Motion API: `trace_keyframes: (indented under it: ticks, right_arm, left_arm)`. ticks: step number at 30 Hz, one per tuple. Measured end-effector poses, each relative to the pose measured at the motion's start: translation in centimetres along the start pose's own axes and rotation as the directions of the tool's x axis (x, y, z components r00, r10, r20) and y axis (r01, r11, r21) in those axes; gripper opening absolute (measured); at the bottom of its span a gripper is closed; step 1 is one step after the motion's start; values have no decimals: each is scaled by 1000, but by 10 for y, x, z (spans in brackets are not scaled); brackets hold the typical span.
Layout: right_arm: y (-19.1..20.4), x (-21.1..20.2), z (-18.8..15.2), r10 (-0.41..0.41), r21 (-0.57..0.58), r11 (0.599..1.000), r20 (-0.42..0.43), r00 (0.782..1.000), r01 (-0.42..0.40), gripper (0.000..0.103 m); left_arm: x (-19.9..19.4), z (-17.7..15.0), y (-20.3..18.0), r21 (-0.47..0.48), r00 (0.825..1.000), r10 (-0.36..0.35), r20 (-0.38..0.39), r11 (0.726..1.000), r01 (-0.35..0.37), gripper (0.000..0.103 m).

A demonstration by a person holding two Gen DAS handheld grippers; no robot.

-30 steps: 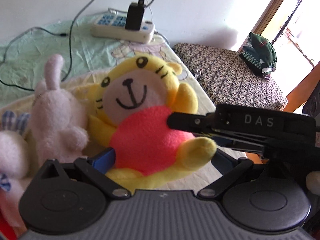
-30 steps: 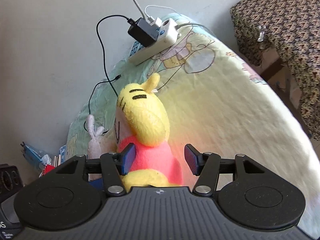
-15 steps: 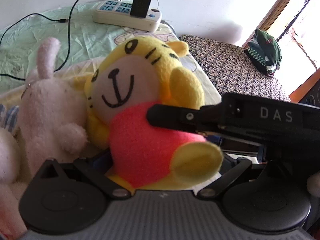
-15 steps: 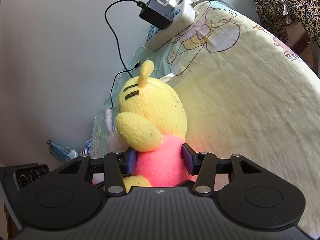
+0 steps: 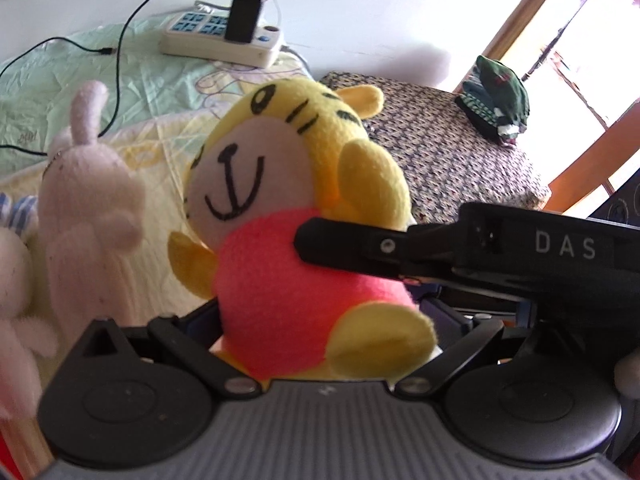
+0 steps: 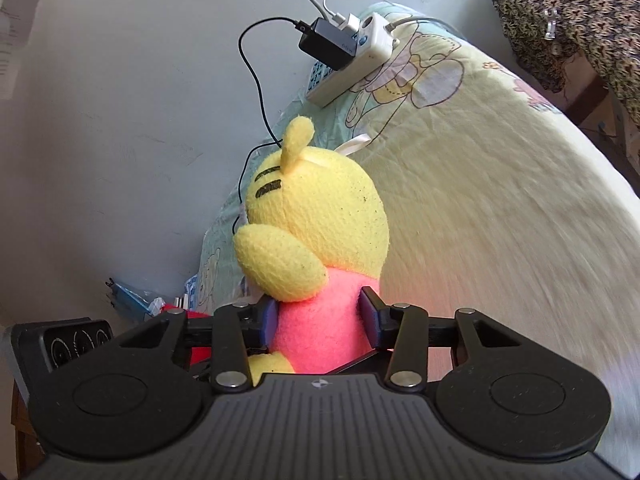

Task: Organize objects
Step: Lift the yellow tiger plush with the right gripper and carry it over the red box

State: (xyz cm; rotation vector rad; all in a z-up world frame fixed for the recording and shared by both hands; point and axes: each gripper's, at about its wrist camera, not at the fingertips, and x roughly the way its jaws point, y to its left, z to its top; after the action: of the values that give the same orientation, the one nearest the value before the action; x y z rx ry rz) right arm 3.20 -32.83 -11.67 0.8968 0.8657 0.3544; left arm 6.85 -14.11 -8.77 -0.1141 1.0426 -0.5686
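A yellow tiger plush (image 5: 288,280) with a pink body and a smiling face fills the middle of the left wrist view. My right gripper (image 6: 318,316) is shut on its pink torso, with a blue pad pressed into each side below the head (image 6: 320,216). In the left wrist view that gripper's black finger (image 5: 340,244) reaches in from the right across the plush's chest. My left gripper (image 5: 328,320) is open, its fingers spread wide on either side of the plush's lower body. Their tips are mostly hidden behind the toy.
A white rabbit plush (image 5: 88,200) stands just left of the tiger, with another white plush (image 5: 12,280) at the frame edge. A power strip (image 5: 220,42) with a charger and cables lies on the bed sheet (image 6: 480,184) by the wall. A patterned cloth-covered stand (image 5: 448,160) holds green clothing (image 5: 496,108).
The right gripper's fingers closed onto the tiger's pink torso. The plush has tilted and come up closer to the left camera, away from the rabbit. The left fingers kept their spread.
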Motion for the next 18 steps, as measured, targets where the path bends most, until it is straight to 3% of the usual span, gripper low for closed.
trace_keyframes:
  ticks: [8,18]
  right_arm:
    - [14,-28,-25,9,-22,1000,28,1000,-9,45]
    - [43,-33,-53,45,-80,996,9,999,-44,45]
  left_arm:
    - [-26,-22,-17,39,1000,-2,14,999,2,99]
    - [-71,-51,-15,29,998,28,61,999,-30,99]
